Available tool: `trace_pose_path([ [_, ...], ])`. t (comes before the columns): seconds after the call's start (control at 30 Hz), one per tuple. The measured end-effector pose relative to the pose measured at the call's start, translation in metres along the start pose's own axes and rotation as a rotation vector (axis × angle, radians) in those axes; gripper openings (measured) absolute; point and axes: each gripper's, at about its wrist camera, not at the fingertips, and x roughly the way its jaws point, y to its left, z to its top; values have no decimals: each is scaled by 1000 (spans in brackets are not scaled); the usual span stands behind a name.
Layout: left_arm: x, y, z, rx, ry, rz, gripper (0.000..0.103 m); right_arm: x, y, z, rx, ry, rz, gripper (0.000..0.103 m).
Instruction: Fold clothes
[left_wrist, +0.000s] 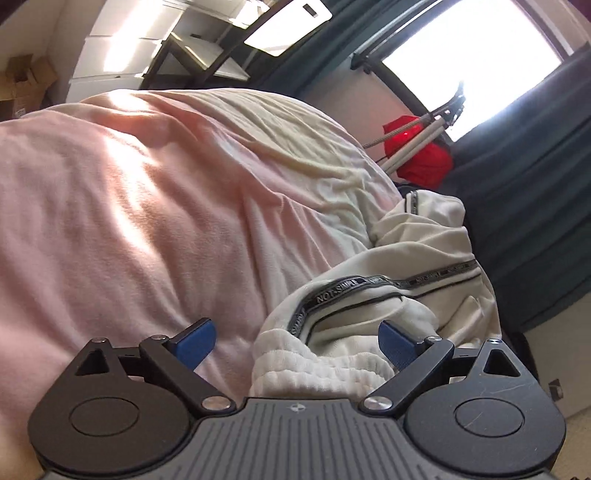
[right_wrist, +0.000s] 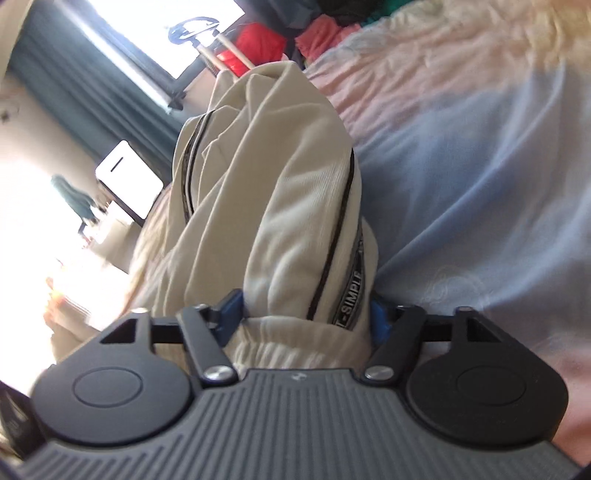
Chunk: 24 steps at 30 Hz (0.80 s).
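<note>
Cream pants (left_wrist: 402, 266) with that black lettered side tape are bunched up at the near right edge of the bed, and the ribbed waistband (left_wrist: 314, 365) sits right between the fingers of the left gripper (left_wrist: 297, 341), which are spread wide with nothing pinched. Pink blanket (left_wrist: 129, 206) takes up the whole left side of that view, so lots of flat room there (it rolls off toward the white drawers (left_wrist: 118, 55) at the back). The right gripper (right_wrist: 306, 314) has its blue pads (right_wrist: 232, 308) pressed against both sides of the waistband end (right_wrist: 295, 343), clamped on it, with the pant legs rising away toward the window. To its right the bedding (right_wrist: 480, 177) looks bluish and wrinkly, wide open up to the colored clothes pile (right_wrist: 325, 37) at the far edge.
</note>
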Motion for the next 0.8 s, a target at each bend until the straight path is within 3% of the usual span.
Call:
trace_pose_path([
  [0.03,4,-2,-1,-7,30,-39,88,-2,4,0,-33,0,-14,57],
  [0.07,7,-4,-3,-11,63,-68,87,-8,5,1,-37,-8,-17,43],
  [0.13,12,-10,-11,25,97,-55,77,-19,6,3,-41,-24,-21,37],
  [0.3,13,-12,-20,43,117,-52,66,-60,22,6,-115,-144,1,36],
  [0.4,15,-15,-24,72,116,-29,62,-54,20,5,-128,-121,-27,37],
  [0.47,15,-16,-26,98,107,0,52,-41,11,4,-96,-80,-61,39],
  [0.53,13,-16,-23,90,89,18,24,-28,-1,0,-47,-49,-74,39],
  [0.57,11,-15,-20,75,78,21,24,-22,-7,-2,-23,-34,-79,38],
  [0.67,1,-17,-9,54,19,28,20,-27,-19,-4,108,-21,3,37],
  [0.8,-22,-38,36,52,-107,4,17,-34,6,-21,152,32,153,35],
])
